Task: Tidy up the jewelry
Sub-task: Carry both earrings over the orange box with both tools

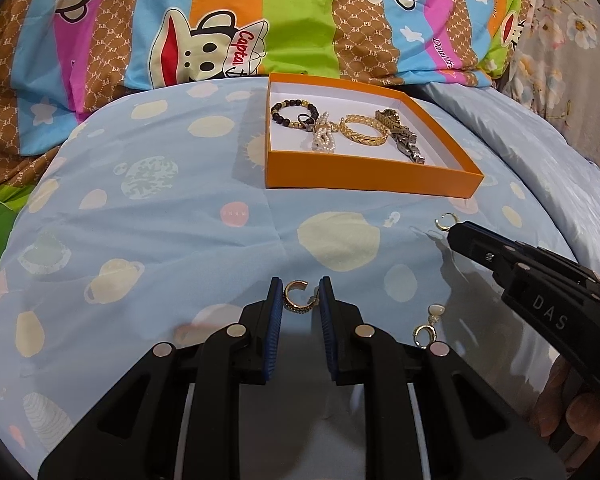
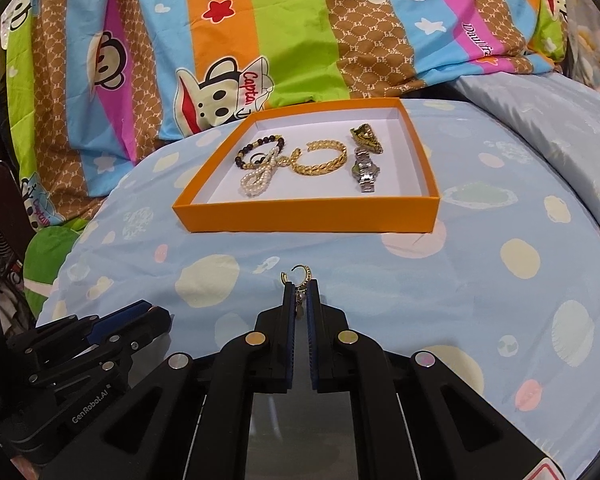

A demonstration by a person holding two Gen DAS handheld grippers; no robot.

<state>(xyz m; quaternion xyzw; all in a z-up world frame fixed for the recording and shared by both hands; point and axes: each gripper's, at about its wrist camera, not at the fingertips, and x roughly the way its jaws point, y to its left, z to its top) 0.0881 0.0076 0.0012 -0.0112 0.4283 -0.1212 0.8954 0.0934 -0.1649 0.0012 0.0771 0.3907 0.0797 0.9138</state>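
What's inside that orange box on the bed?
The orange box holds a dark bead bracelet, a pearl strand, a gold braided bangle, a silver watch and a gold watch. The bracelet partly hides a small ring.

blue bedspread [image 2: 420,280], orange box [image 2: 300,216], earrings [image 1: 426,330]

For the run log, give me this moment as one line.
left gripper: open around gold ear cuff | right gripper: shut on hoop earring | orange box: holds bracelets, watches
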